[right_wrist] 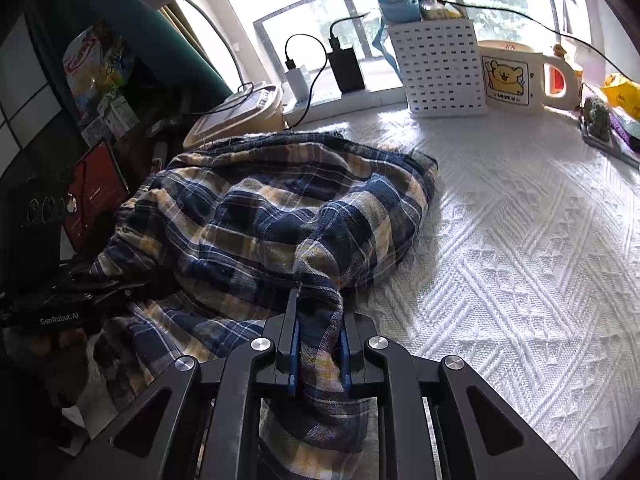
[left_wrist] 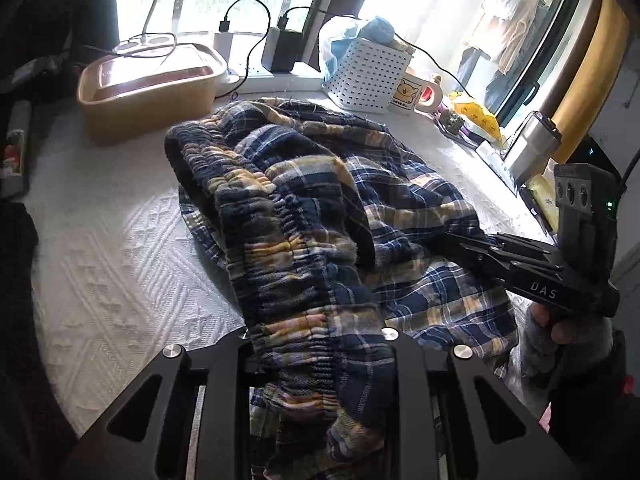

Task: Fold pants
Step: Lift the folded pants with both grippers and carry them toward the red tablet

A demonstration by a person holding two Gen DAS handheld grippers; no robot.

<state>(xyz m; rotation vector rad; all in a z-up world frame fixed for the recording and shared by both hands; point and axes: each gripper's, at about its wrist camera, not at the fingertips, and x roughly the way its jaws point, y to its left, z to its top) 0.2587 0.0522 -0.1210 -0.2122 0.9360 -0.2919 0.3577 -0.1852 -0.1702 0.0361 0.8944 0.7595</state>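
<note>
Blue, yellow and white plaid pants (left_wrist: 320,184) lie crumpled on a white knitted cover (left_wrist: 120,260). In the left wrist view the gathered elastic waistband runs down between the fingers of my left gripper (left_wrist: 318,344), which is shut on it. My right gripper (left_wrist: 460,242) reaches in from the right onto the cloth, held by a person's hand (left_wrist: 560,328). In the right wrist view my right gripper (right_wrist: 318,320) is shut on a bunched fold of the pants (right_wrist: 280,208), blue pads pressing from both sides. My left gripper (right_wrist: 120,290) shows at the left edge of the pile.
Along the window ledge stand a tan tub (left_wrist: 140,92), chargers with cables (left_wrist: 282,50), a white perforated basket (left_wrist: 368,76) and a bear mug (left_wrist: 412,94). Small items line the right edge. The white cover (right_wrist: 520,260) stretches right of the pants.
</note>
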